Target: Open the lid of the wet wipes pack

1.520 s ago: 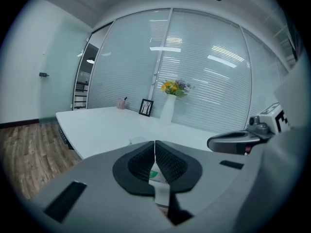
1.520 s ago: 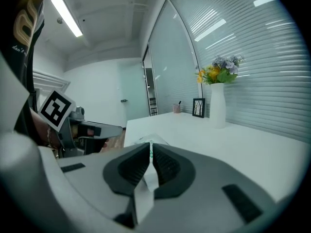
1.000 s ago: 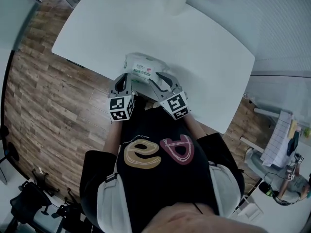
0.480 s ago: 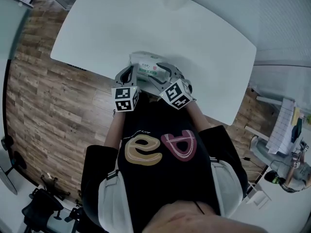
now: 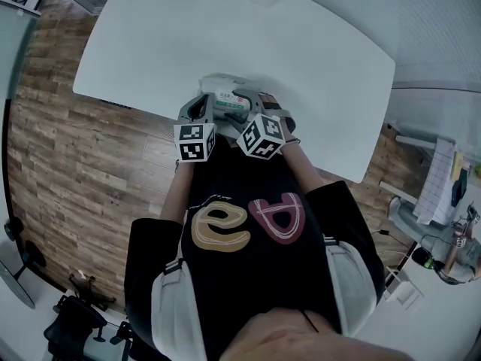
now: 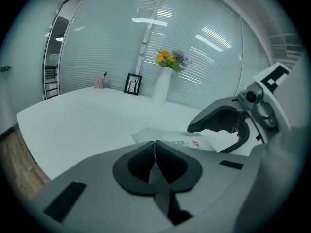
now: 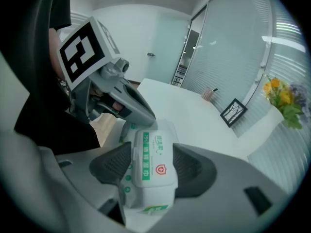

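— Grey pads on the left gripper (image 6: 155,149): are they closed?

— Pressed flat together, with no gap along their line. A pale sliver sits low between them. I can't tell whether it is the pack's edge or part of the claw, and the head view is too small to settle it.

— Where is the wet wipes pack (image 5: 224,98)?

— On the white table (image 5: 150,43), at its near edge, just in front of the person (image 5: 240,232) and between the two claws. The left claw's tip lies at the pack's left end. From above, the claws cover much of the pack.

— And the lid (image 7: 163,149)?

— Down flat, with green-and-white print and a red shield mark on top. The small print is too blurred to read.

— Right gripper (image 7: 149,166)?

— Its jaws are held apart by the pack's width, with one ribbed pad against each long side, clamping it across the lid. The pack's near end is cut off behind the claw's body.

— Further right?

— A vase of flowers (image 7: 284,98) and a small picture frame (image 7: 233,111) stand well back on the table.
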A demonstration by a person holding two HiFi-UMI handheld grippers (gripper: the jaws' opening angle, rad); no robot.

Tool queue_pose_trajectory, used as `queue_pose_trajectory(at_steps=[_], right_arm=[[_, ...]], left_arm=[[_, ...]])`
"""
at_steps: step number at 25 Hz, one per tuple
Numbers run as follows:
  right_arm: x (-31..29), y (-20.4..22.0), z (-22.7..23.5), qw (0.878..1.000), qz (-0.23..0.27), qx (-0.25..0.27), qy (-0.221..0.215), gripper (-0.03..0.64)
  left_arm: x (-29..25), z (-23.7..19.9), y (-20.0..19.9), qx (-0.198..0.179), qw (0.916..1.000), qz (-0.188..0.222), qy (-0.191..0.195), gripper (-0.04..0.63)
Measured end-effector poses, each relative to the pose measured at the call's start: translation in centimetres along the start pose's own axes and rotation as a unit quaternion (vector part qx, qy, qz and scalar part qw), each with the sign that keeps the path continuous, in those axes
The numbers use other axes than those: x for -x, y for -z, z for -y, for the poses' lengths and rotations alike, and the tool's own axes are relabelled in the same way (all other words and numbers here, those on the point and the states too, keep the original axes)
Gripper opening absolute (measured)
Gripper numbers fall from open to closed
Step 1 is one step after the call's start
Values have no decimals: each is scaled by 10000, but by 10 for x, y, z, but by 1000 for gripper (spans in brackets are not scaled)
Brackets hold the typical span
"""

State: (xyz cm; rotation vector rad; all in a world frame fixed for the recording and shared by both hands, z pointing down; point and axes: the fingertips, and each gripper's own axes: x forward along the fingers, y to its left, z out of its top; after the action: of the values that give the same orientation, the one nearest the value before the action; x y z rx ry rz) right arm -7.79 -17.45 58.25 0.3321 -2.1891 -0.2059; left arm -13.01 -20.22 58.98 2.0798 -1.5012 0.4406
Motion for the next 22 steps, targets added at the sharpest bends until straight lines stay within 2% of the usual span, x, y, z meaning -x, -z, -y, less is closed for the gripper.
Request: queue_pose_trajectory(at_steps=[9,15,22], right_arm=[[-10,7,-1,9988,-345,351,-48,256],[-15,7,-4,9982,-445,62,-396,236],[-14,9,-1,9973,-350,-288,-570,227]], left_arm=[[-4,-1,5,-53,9998,-164,119,18],[-6,-3,9,-41,9995,-288,156,18],[-8,-2,11,-26,9994,-292,178,19]])
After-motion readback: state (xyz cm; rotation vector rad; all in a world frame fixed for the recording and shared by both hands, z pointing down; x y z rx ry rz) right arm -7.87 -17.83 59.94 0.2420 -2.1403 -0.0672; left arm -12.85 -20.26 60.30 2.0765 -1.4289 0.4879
